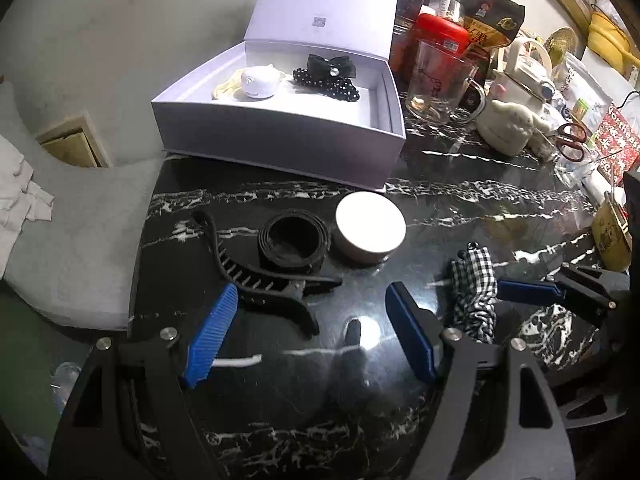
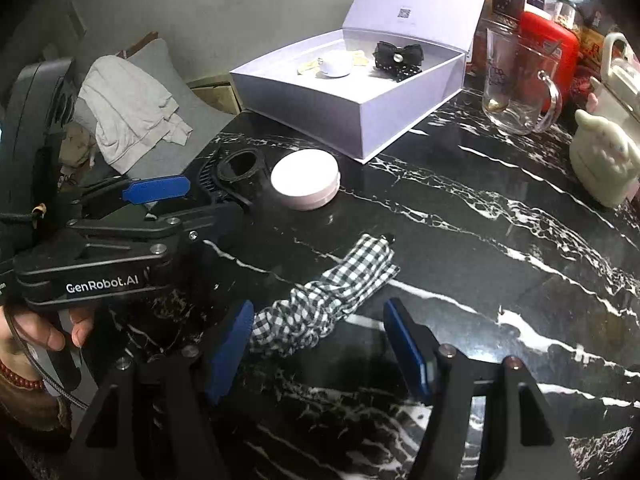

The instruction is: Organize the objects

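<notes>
An open white box (image 1: 280, 128) (image 2: 360, 92) holds a black bow clip (image 1: 332, 66) (image 2: 398, 54) and a small white item (image 1: 256, 82). On the black marble table lie a black claw clip (image 1: 264, 284), a black rolled band (image 1: 294, 242) (image 2: 240, 166), a round white tin (image 1: 370, 226) (image 2: 306, 184) and a black-and-white checked scrunchie (image 1: 474, 292) (image 2: 320, 300). My left gripper (image 1: 310, 316) is open, low over the table, its left pad beside the claw clip. My right gripper (image 2: 320, 340) is open around the scrunchie's near end.
A glass mug (image 1: 440, 80) (image 2: 516, 84), a red container (image 1: 440, 34), a cream figurine (image 1: 512, 124) (image 2: 604, 160), jars, a snack bag and scissors (image 1: 572, 140) crowd the table's right side. A grey sofa with a white cloth (image 2: 128, 108) lies beyond the left edge.
</notes>
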`<state>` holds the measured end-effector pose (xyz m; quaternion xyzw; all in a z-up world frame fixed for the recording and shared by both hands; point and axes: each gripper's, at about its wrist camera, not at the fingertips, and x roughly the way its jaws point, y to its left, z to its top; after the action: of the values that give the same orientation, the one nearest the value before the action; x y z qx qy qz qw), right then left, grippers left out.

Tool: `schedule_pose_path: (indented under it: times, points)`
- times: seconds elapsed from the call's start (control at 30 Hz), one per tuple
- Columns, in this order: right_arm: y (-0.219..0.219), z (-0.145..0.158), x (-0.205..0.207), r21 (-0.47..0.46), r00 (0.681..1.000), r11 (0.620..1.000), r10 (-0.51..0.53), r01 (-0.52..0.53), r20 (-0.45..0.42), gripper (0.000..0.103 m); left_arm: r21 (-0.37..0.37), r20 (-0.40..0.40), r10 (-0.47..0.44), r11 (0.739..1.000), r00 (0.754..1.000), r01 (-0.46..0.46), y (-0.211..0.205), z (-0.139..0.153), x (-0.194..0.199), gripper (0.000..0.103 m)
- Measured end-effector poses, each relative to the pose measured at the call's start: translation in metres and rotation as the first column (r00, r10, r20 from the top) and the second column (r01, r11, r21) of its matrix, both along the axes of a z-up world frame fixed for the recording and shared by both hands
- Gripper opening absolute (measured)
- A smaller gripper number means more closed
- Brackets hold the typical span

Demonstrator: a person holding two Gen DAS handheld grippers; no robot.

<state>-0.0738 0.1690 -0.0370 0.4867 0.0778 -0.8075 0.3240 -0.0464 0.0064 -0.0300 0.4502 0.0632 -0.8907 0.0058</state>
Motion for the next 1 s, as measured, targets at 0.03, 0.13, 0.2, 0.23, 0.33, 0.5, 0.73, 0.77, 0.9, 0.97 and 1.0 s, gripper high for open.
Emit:
schedule_pose_path:
  times: [0.03,0.13,0.2,0.23,0.33,0.5,0.73,0.77,0.9,0.97,1.0]
  points:
    - [0.000,-0.001,-0.001,0.000,1.000,1.000,-0.003,0.003,0.002,0.069,-0.003,0.000,-0.007,1.000,1.000,0.007,0.001,-0.001,-0.003,0.076]
    - [0.002,-0.003,-0.004,0.003,1.000,1.000,-0.008,0.008,0.006,0.068,-0.030,-0.002,-0.015,0.999,1.000,0.014,0.004,-0.003,-0.007,0.076]
    - [0.004,-0.003,-0.004,0.006,1.000,1.000,-0.008,0.008,0.003,0.068,-0.046,0.003,-0.031,0.998,1.000,0.031,0.007,-0.005,-0.008,0.076]
    - [0.004,-0.004,-0.005,0.009,1.000,1.000,-0.010,0.010,0.001,0.068,-0.054,0.005,-0.039,0.998,0.999,0.039,0.008,-0.006,-0.008,0.076]
    - [0.009,-0.004,-0.008,0.012,0.999,0.999,-0.034,0.034,-0.002,0.068,-0.020,0.004,-0.058,0.998,0.998,0.058,0.004,-0.009,-0.005,0.066]
    - [0.013,-0.008,-0.011,0.013,0.998,0.998,-0.061,0.061,0.017,0.068,0.083,0.030,-0.043,0.996,0.999,0.040,-0.017,-0.017,0.004,0.052]
    - [0.013,-0.009,-0.013,0.028,0.998,0.997,-0.065,0.065,0.002,0.068,0.025,0.047,-0.003,1.000,0.999,0.001,-0.021,-0.016,0.016,0.053]
    - [0.012,-0.009,-0.012,0.027,0.998,0.998,-0.065,0.065,0.001,0.068,0.045,0.041,-0.011,0.999,0.999,0.009,-0.020,-0.015,0.017,0.053]
    - [0.014,-0.009,-0.014,0.021,0.998,0.998,-0.067,0.067,0.001,0.068,0.092,0.032,-0.038,0.995,0.999,0.034,-0.012,-0.009,0.010,0.054]
    - [0.016,-0.009,-0.015,0.017,0.997,0.997,-0.072,0.072,0.002,0.068,0.082,0.037,-0.026,0.996,0.999,0.023,-0.008,-0.008,0.002,0.057]
    - [0.017,-0.009,-0.015,0.017,0.997,0.997,-0.079,0.079,0.002,0.068,0.077,0.040,-0.018,0.997,0.999,0.014,-0.006,-0.007,0.000,0.059]
